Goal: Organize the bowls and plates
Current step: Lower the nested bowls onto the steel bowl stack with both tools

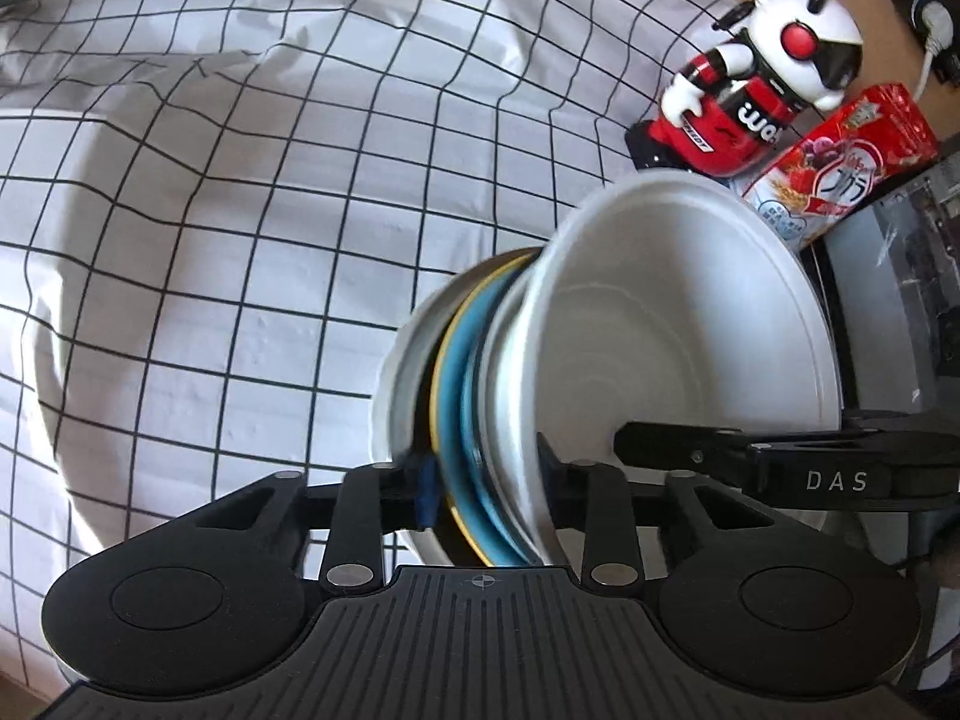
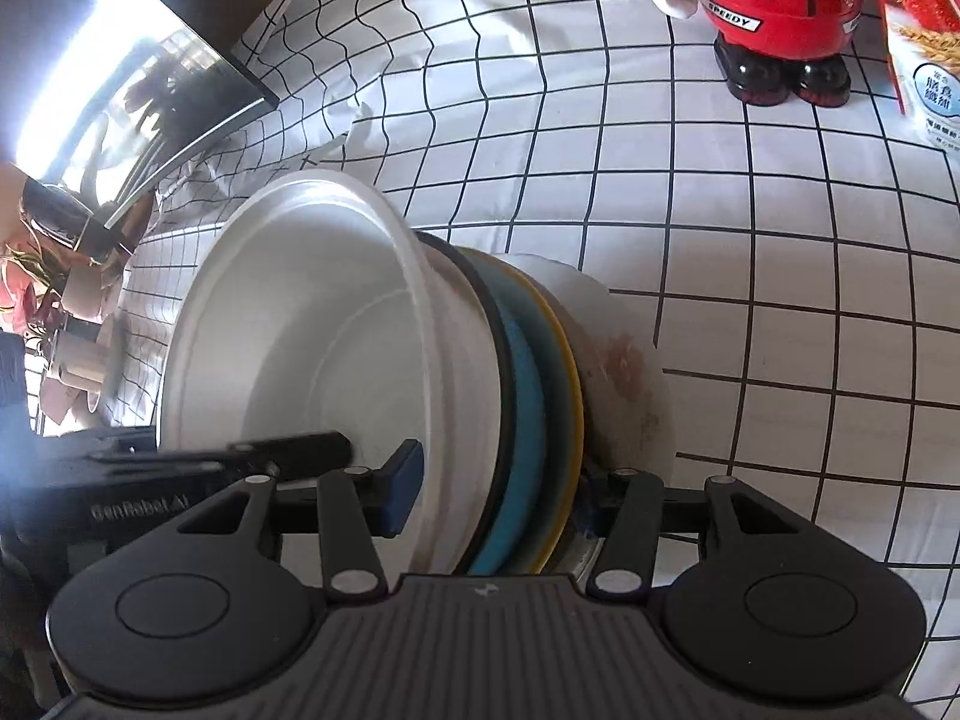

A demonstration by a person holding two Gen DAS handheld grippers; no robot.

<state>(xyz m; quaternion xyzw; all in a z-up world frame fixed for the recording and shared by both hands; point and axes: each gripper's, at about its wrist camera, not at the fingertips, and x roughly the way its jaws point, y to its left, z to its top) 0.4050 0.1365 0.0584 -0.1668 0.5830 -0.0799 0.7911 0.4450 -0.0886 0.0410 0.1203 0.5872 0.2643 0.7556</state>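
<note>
White bowl [image 1: 678, 324] tops blue plates [image 1: 462, 372] (yellow-rimmed), stacked on checked cloth [image 1: 240, 180].

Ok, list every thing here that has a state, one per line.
Stack: dishes nested, held on edge between both grippers.
White bowl: on one end of the stack, empty, opening sideways.
Blue plate: sandwiched mid-stack.
Left gripper: jaws clamped on the stack's rim.
Right gripper: jaws clamped on the stack's rim.
Figurine: upright on the cloth.
</note>
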